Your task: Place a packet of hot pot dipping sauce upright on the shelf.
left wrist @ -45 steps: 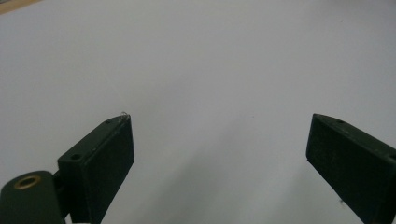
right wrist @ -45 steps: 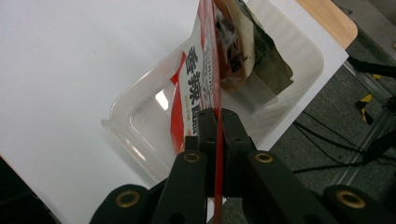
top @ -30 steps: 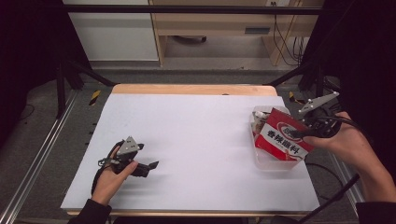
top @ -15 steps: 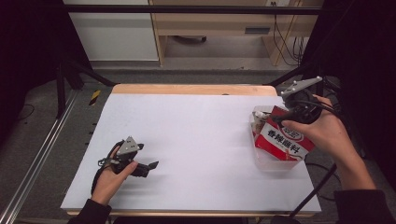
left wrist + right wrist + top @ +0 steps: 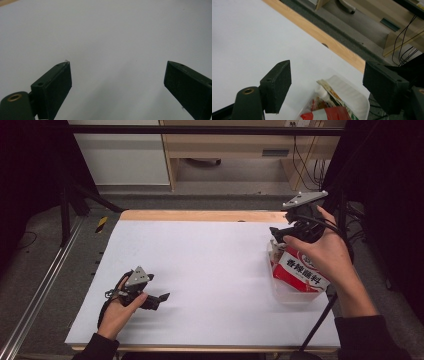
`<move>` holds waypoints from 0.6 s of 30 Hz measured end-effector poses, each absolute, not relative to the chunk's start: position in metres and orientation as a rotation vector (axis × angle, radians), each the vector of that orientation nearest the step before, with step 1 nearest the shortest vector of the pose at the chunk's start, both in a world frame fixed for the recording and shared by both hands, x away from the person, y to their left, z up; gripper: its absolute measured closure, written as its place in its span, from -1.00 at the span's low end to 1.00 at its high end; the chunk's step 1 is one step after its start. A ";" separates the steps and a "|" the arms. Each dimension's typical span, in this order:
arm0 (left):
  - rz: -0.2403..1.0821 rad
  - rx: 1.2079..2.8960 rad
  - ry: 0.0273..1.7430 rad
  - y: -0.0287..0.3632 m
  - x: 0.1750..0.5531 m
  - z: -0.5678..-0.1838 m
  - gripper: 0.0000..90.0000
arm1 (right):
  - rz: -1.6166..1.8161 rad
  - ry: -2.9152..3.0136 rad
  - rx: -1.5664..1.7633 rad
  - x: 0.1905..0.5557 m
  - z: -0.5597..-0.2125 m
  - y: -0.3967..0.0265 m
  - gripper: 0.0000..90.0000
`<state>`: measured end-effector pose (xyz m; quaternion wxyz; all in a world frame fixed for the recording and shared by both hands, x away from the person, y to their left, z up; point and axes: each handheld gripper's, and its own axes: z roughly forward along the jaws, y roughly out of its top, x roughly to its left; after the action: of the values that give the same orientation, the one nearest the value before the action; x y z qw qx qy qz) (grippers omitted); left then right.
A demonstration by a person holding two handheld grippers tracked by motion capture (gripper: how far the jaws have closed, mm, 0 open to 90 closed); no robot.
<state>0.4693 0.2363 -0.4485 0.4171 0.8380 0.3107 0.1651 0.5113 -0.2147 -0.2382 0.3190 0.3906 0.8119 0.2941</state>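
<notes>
Red packet (image 5: 300, 272) is seen just below the right gripper (image 5: 281, 234) — its jaws, lately opening, stand apart with nothing between them — inside a clear tray (image 5: 295, 295) on the white table (image 5: 210, 265), near the right edge.

Glossy red packet (image 5: 300, 270), clear plastic tub (image 5: 292, 292)
</notes>
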 end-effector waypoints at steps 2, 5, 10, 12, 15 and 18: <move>0.416 2.104 0.778 0.236 0.469 -0.448 -0.83 | 0.794 2.113 1.025 0.511 -0.236 -0.209 -0.49; 0.417 2.107 0.778 0.236 0.469 -0.449 -0.83 | 0.819 2.089 1.028 0.511 -0.233 -0.200 -0.52; 0.421 2.106 0.782 0.237 0.469 -0.449 -0.83 | 0.865 2.048 1.024 0.510 -0.230 -0.182 -0.53; 0.423 2.107 0.783 0.237 0.469 -0.449 -0.83 | 0.895 2.031 1.028 0.509 -0.228 -0.173 -0.57; 0.425 2.105 0.786 0.238 0.469 -0.448 -0.83 | 0.930 2.016 1.025 0.509 -0.228 -0.161 -0.62; 0.430 2.105 0.790 0.239 0.469 -0.448 -0.84 | 0.952 2.002 1.025 0.509 -0.229 -0.152 -0.65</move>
<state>0.4690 0.2389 -0.4484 0.4133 0.8373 0.3144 0.1711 0.5093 -0.1519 -0.2286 0.3424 0.3941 0.7702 0.3664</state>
